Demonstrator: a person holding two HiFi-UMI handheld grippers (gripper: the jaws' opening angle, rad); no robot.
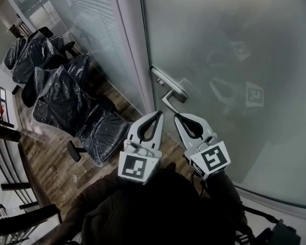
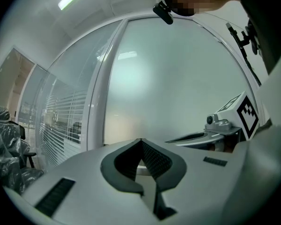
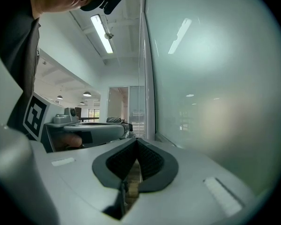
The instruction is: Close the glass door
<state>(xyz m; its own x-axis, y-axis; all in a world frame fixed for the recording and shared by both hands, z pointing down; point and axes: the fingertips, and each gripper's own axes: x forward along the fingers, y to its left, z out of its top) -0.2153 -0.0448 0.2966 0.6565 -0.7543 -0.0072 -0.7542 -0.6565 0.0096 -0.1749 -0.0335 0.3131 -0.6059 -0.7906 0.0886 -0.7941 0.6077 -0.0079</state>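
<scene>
Head view: nearest, side by side, the left gripper (image 1: 158, 113) and right gripper (image 1: 176, 115) each have their jaws pressed together on nothing (each gripper's own view agrees). Just past their tips hangs the door handle (image 1: 169, 97), possibly touching the right one. Behind it the frosted glass door (image 1: 229, 55) fills the right side. Farther left stand plastic-wrapped chairs (image 1: 66, 98).

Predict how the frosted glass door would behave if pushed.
The glass door probably swings as one rigid, heavy pane, being a large sheet of glass. Its smooth face looks slippery to push; the lever handle likely offers surer purchase.
</scene>
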